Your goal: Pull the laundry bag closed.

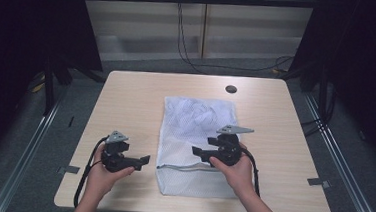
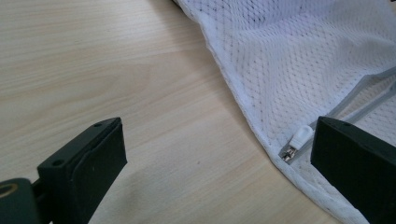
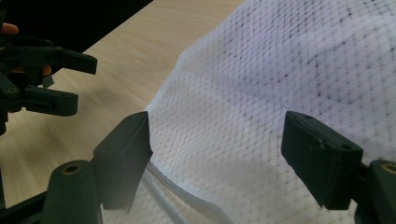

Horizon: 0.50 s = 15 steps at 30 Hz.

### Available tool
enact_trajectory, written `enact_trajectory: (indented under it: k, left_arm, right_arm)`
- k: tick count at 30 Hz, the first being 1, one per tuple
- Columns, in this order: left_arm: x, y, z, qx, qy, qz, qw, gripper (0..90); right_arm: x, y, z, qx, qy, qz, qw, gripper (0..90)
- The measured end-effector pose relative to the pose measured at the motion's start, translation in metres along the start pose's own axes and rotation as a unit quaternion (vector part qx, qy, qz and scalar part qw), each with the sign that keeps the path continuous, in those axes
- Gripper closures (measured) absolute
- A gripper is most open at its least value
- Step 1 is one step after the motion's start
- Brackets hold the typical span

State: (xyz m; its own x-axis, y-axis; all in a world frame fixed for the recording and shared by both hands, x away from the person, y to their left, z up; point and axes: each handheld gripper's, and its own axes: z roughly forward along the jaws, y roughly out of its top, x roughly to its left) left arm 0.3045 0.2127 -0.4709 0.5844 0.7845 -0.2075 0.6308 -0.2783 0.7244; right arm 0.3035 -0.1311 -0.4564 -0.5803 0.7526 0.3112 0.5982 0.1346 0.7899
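I can read no brand, label or writing anywhere: the white mesh zippered laundry bag [image 1: 194,136] is plain, and so are the black grippers. From my seat, working left to right in the high view, a dark curtain hangs at the far left with a metal floor rail [image 1: 27,150] below it on grey carpet. Next comes the pale wood-grain rectangular table [image 1: 136,102], with small grey tape tabs at its near edge. My left gripper [image 1: 144,161] sits low over bare wood just left of the bag's zip end; in the left gripper view its jaws stand wide apart with nothing between them but tabletop, and the small white zipper pull [image 2: 301,137] on the grey zip track [image 2: 359,100] lies just inside the right-hand jaw, not touched. The bag lies flat at the table's middle, reaching toward the near edge, bluish crumpled cloth showing through its far half. My right gripper [image 1: 196,152] hovers over the bag's near part, beside the zip; in the right gripper view its jaws are spread with mesh beneath them, gripping nothing that I can see. Farther right, a round dark grommet hole [image 1: 231,89] sits near the far edge, black cables [image 1: 189,56] run across the floor behind, and another dark curtain closes the right side.
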Motion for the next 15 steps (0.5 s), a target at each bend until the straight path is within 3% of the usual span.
enact_trajectory:
  k: [11, 15]
  left_arm:
    - [-0.007, -0.002, 0.003, 0.006, -0.003, 0.006, 1.0000, 3.1]
    - [-0.008, -0.002, 0.004, 0.007, -0.010, 0.004, 0.9999, 3.2]
  right_arm:
    - [0.014, -0.003, 0.019, 0.023, 0.031, -0.005, 0.9993, 31.5]
    - [0.020, -0.004, 0.024, 0.020, 0.044, 0.001, 0.9988, 38.7]
